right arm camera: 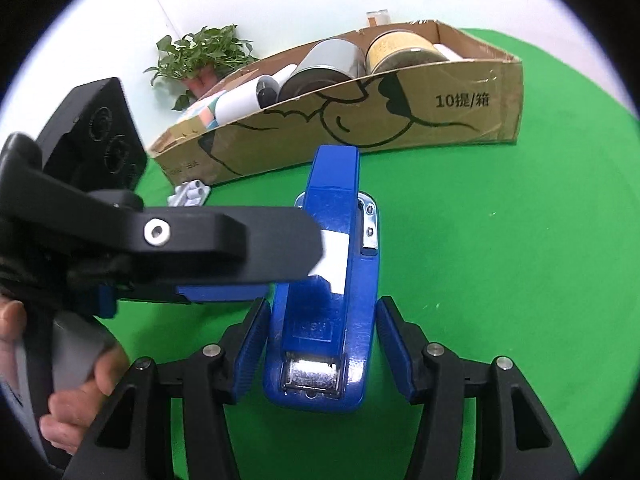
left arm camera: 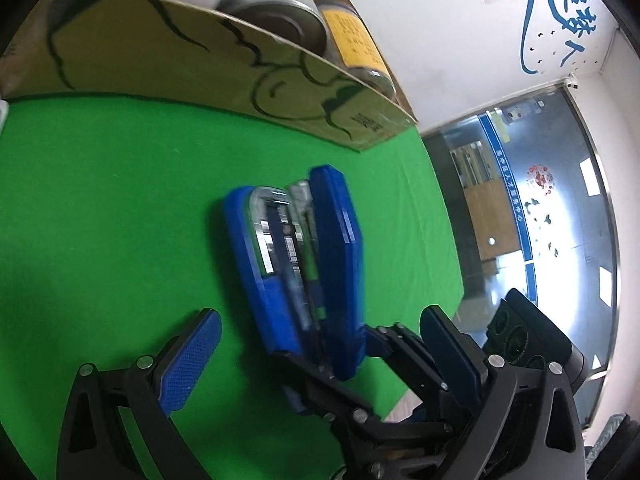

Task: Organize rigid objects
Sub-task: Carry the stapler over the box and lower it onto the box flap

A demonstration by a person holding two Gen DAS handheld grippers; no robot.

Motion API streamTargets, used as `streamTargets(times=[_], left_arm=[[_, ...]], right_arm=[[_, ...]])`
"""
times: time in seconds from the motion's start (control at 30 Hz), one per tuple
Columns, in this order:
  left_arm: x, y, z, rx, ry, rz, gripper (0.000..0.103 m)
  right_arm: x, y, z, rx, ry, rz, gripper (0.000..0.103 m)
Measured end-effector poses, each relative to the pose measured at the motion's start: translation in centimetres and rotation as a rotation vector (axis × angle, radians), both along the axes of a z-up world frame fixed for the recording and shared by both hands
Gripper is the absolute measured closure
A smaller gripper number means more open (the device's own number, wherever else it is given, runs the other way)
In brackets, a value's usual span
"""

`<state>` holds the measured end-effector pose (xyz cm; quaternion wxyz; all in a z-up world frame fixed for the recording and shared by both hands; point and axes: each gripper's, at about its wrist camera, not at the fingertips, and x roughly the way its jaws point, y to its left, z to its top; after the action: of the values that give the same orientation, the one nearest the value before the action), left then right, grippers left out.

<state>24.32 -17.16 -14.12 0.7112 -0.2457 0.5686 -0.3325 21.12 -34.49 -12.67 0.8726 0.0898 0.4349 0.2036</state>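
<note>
A blue stapler [right arm camera: 332, 184] with a white label lies lengthwise on the green cloth [right arm camera: 500, 260], its metal end towards the right wrist camera. My right gripper [right arm camera: 322, 344] is shut on its near end, one blue pad against each side. In the left wrist view the stapler [left arm camera: 304, 248] shows side-on, with the right gripper [left arm camera: 336, 364] clamped at its near end. My left gripper [left arm camera: 320, 356] stands open wide, its two fingers on either side of the stapler without touching it. One left finger [right arm camera: 240, 240] reaches across above the stapler.
A low cardboard box [right arm camera: 400, 120] stands just behind the stapler, holding a metal can [right arm camera: 320, 68], a yellow-labelled jar [right arm camera: 400, 50] and a white roll [right arm camera: 240, 104]. A small white part [right arm camera: 190, 194] lies by its left corner. A person's hand [right arm camera: 80, 400] holds the left gripper.
</note>
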Motion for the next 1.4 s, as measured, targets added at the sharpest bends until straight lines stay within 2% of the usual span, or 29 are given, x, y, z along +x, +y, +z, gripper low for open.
streamTargets(times=[0.03,0.1,0.17,0.23,0.3,0.47,0.57,0.63,0.83,1.13,1.3,1.33,1.4], left_arm=[[0.1,-0.4,-0.1,-0.002,0.005,-0.007,0.009],[0.5,-1.2,-0.5,0.002,0.011,-0.017,0.021],[0.6,-1.9,-0.5,0.013,0.014,-0.006,0.024],[0.5,-1.9,-0.4,0.029,0.01,-0.002,0.034],[0.2,-1.7,-0.3,0.079,-0.009,-0.006,0.051],[0.3,-1.2,-0.4,0.064,0.0,0.008,0.051],[-0.1,-1.6,-0.3,0.083,-0.027,-0.004,0.051],[-1.5,-0.2,0.7,0.093,-0.042,-0.01,0.052],[-2.5,-0.2,3.0,0.096,-0.101,-0.009,0.052],[-2.8,1.7,8.8,0.049,-0.225,0.024,0.052],[-2.6,3.2,11.9,0.055,-0.298,0.053,0.053],[-2.5,3.6,12.3,0.056,-0.301,0.06,0.054],[-2.1,4.7,12.9,0.059,-0.307,0.079,0.056]], right_arm=[[-0.1,0.0,0.0,0.012,0.007,0.008,0.049],[-0.8,0.3,0.2,0.035,0.019,0.033,0.049],[-1.2,0.7,0.3,0.042,0.019,0.048,0.049],[-1.2,0.7,0.3,0.046,0.02,0.049,0.049],[-1.1,0.4,0.3,0.057,0.024,0.048,0.049],[-1.2,1.0,0.4,0.046,0.023,0.056,0.049],[-1.1,0.9,0.5,0.055,0.03,0.052,0.049],[-0.7,1.2,0.6,0.06,0.035,0.051,0.05],[-1.5,1.4,1.6,0.058,-0.001,0.059,0.05],[-2.0,2.9,5.8,0.014,-0.149,0.078,0.05],[-1.6,4.5,8.2,-0.006,-0.212,0.096,0.05],[-1.5,4.9,8.4,-0.014,-0.224,0.102,0.058],[-1.7,5.5,9.2,-0.009,-0.247,0.137,0.06]])
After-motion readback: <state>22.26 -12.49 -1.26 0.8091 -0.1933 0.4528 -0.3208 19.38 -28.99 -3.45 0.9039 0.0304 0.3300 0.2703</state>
